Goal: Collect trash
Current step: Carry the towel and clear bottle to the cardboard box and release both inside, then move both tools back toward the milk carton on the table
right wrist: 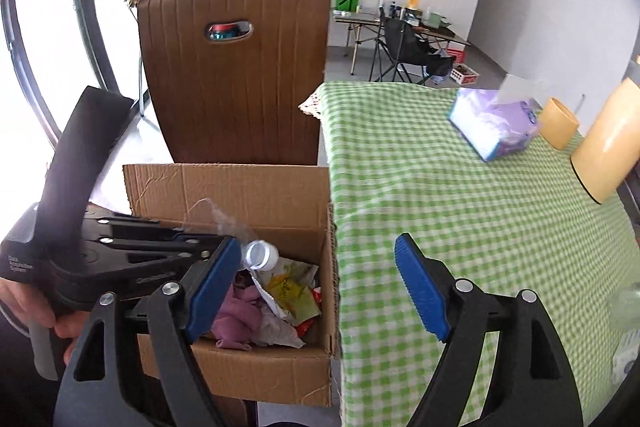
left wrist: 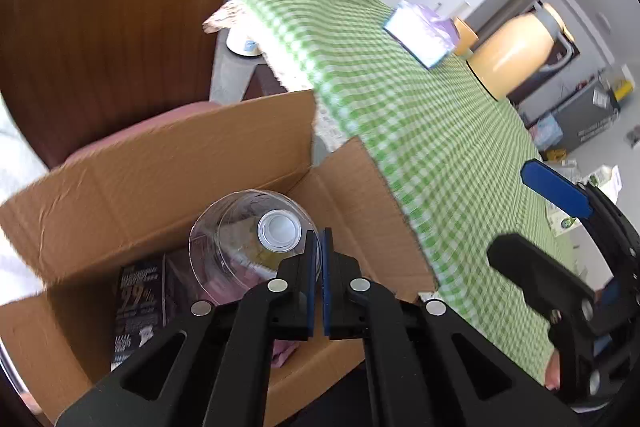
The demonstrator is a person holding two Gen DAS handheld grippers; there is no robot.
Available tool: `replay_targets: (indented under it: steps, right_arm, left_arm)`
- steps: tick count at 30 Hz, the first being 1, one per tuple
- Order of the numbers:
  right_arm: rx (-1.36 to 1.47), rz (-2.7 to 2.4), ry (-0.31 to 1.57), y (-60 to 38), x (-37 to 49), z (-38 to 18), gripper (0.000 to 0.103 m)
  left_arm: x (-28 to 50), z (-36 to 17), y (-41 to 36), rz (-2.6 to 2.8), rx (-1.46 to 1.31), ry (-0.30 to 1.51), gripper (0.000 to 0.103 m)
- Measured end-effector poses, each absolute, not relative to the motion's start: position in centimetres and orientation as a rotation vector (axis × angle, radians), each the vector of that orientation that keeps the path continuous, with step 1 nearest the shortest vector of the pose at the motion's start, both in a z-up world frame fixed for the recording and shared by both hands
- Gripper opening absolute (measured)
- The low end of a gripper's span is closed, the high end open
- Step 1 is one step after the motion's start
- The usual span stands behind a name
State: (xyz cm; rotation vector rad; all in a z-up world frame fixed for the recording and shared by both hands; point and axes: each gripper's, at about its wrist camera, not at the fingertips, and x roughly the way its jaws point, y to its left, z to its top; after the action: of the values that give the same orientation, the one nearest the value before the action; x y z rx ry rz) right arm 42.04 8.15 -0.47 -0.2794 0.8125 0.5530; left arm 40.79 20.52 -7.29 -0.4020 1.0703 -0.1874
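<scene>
Checked tablecloth (right wrist: 460, 211), cardboard box (left wrist: 240, 155), pinched plastic bottle (left wrist: 256, 243)

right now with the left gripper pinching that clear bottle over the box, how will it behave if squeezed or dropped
The bottle looks empty, so probably very light. Its thin clear wall, pinched in the left gripper, would likely dent rather than crack. It hangs cap-down over the box, whose paper and cloth should cushion it; being round, it may roll a little.
</scene>
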Motion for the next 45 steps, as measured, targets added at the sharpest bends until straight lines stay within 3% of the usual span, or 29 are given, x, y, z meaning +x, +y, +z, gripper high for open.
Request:
replay_targets:
  steps: [1, 2, 3, 5, 17, 23, 28, 35, 45]
  right_arm:
    - [-0.277, 0.545, 0.815, 7.8, 42.0, -0.3, 0.076]
    - [-0.272, 0.538, 0.821, 7.3, 42.1, -0.3, 0.076]
    - [-0.268, 0.534, 0.825, 6.8, 42.1, -0.3, 0.076]
    - [-0.265, 0.531, 0.832, 6.0, 42.0, -0.2, 0.076]
    - [-0.218, 0.694, 0.881, 6.9, 40.0, -0.4, 0.076]
    - [-0.146, 0.763, 0.772, 6.3, 36.7, 1.5, 0.076]
    - [-0.097, 0.738, 0.578, 2.0, 32.5, 4.4, 0.081]
    - [-0.021, 0.516, 0.352, -9.9, 25.8, 6.8, 0.085]
    - [0.081, 0.023, 0.327, -29.1, 20.0, 6.0, 0.087]
  left_arm:
    - [41.6, -7.6, 20.0, -0.185, -0.401, 1.095, 0.014]
    - [42.3, -8.2, 19.7, -0.175, -0.407, 1.131, 0.048]
    - [42.8, -8.6, 19.9, -0.157, -0.43, 1.146, 0.056]
    - [42.7, -8.5, 20.6, -0.148, -0.503, 1.112, 0.061]
    - [30.6, -0.3, 26.4, 0.163, -0.333, 0.859, 0.081]
    - [22.9, 2.2, 25.8, 0.357, -0.224, 0.651, 0.089]
    - [19.6, 4.7, 21.6, 0.38, -0.162, 0.478, 0.095]
    - [17.2, 7.5, 12.9, 0.235, -0.138, 0.311, 0.095]
    - [20.3, 7.6, -1.6, -0.077, -0.064, 0.32, 0.095]
